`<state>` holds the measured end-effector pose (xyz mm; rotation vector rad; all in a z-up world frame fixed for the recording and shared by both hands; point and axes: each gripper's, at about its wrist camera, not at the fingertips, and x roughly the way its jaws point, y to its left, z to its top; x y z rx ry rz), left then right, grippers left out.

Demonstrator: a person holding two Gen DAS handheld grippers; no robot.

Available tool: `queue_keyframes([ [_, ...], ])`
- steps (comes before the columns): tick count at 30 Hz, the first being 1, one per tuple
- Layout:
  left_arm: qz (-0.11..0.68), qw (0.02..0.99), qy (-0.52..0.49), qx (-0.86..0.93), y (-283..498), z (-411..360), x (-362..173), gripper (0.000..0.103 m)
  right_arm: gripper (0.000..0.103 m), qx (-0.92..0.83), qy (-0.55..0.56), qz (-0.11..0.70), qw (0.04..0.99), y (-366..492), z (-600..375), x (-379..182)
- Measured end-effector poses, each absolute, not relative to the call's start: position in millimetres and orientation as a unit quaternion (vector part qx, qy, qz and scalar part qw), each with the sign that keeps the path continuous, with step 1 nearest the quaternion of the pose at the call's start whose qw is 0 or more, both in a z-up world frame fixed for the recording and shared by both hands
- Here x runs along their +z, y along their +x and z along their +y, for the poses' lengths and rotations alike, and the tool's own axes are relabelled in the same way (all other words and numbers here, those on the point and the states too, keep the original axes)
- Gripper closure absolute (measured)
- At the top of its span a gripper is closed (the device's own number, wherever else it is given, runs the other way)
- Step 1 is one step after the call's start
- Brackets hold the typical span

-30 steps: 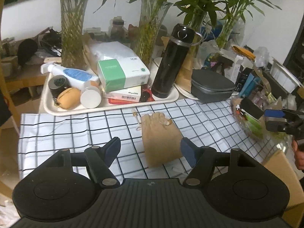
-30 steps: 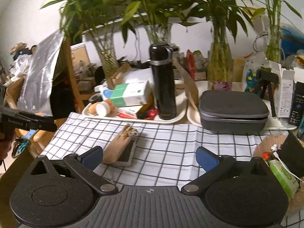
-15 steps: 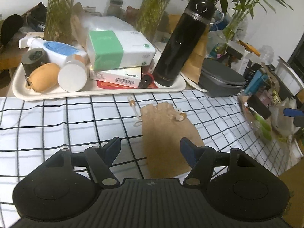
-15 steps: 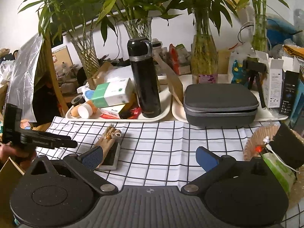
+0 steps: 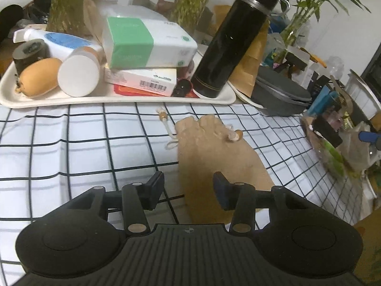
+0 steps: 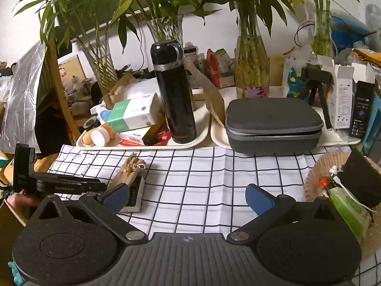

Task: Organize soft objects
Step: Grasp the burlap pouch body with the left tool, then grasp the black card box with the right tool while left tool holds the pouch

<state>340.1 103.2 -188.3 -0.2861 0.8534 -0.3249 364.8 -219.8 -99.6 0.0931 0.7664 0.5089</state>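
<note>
A tan drawstring pouch (image 5: 214, 152) lies flat on the black-and-white checked cloth (image 5: 71, 143). My left gripper (image 5: 188, 188) hangs low over the pouch's near end and its jaws are closing. The right fingertip is over the fabric and the left one sits just off the pouch's left edge, so neither pad presses on it. In the right wrist view the pouch (image 6: 129, 172) rests on a flat dark slab with a white rim (image 6: 135, 191), and the left gripper (image 6: 71, 187), held by a hand, reaches it from the left. My right gripper (image 6: 188, 195) stands open over bare cloth.
Behind the cloth a cream tray (image 5: 119, 99) holds a green tissue pack (image 5: 147, 43), boxes, bottles and a tall black flask (image 5: 233, 40). A grey zip case (image 6: 273, 121) sits on a second tray. A woven basket (image 6: 316, 178) of oddments is at the right, glass vases behind.
My left gripper sank toward the pouch and its jaws narrowed around the near end. In the right wrist view the left gripper came in beside the pouch.
</note>
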Motion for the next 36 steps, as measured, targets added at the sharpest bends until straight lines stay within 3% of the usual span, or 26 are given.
queue_keyframes([
  [10,0.412,0.886,-0.130,-0.171,344.8,89.5,-197.9,0.062,0.000,0.248,0.037,0.372,0.894,370.3,-208.8,-99.5],
  [11,0.415,0.885,-0.123,-0.172,344.4,87.5,-198.3,0.080,0.000,0.249,0.036,0.371,0.894,369.9,-208.5,-98.9],
  [12,0.420,0.884,-0.113,-0.169,344.3,84.7,-199.0,0.090,0.000,0.249,0.033,0.369,0.895,369.7,-208.0,-98.5],
  [14,0.422,0.885,-0.103,-0.166,343.8,83.0,-199.0,0.100,0.000,0.244,0.028,0.371,0.896,369.8,-207.3,-99.0],
  [26,0.374,0.914,-0.066,-0.144,318.9,90.2,-155.2,0.102,0.000,0.248,0.002,0.370,0.895,375.2,-205.2,-103.7],
  [36,0.413,0.908,-0.051,-0.058,291.2,115.7,-146.7,0.102,0.000,0.303,-0.028,0.379,0.874,391.6,-186.2,-115.2],
])
